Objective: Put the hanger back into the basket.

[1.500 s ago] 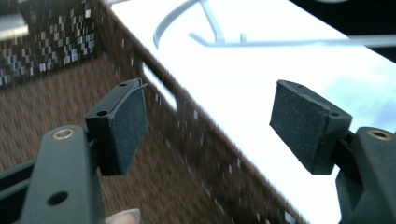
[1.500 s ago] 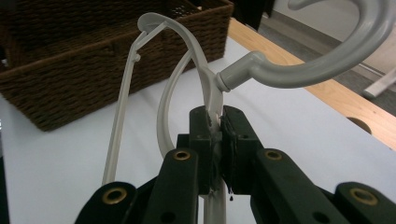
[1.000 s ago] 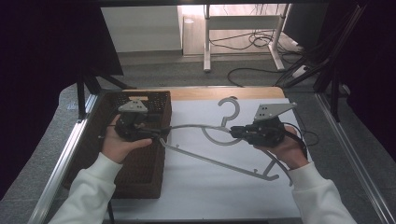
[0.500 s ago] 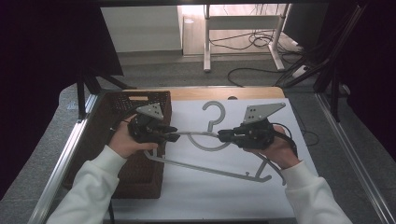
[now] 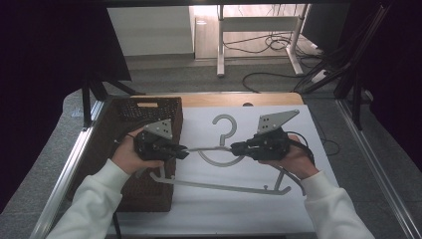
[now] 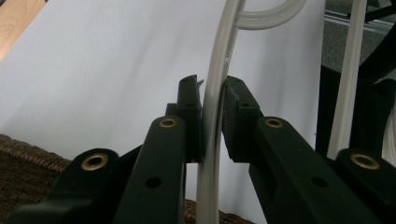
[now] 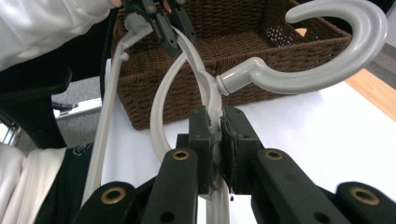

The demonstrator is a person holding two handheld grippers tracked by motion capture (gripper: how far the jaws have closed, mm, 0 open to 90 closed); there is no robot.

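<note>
A grey plastic hanger (image 5: 221, 149) is held above the white mat, its hook (image 5: 226, 124) pointing away from me and its bottom bar (image 5: 224, 186) nearest me. My left gripper (image 5: 183, 152) is shut on the hanger's left shoulder beside the wicker basket (image 5: 149, 107). In the left gripper view the jaws (image 6: 213, 91) pinch the pale hanger arm (image 6: 219, 51). My right gripper (image 5: 235, 148) is shut on the hanger near its neck. The right gripper view has those jaws (image 7: 215, 119) closed just below the hook (image 7: 336, 56), with the left gripper (image 7: 163, 21) farther off before the basket (image 7: 233, 51).
The brown wicker basket sits at the table's left side, on and beside the white mat (image 5: 224, 214). A wooden strip (image 5: 234, 99) runs along the table's far edge. Metal rails (image 5: 69, 169) border the table. Cables (image 5: 268, 47) lie on the floor beyond.
Both grippers have carried the hanger to the left, toward the basket. The hook has shifted left with them, and the left end now hangs over the basket's edge.
</note>
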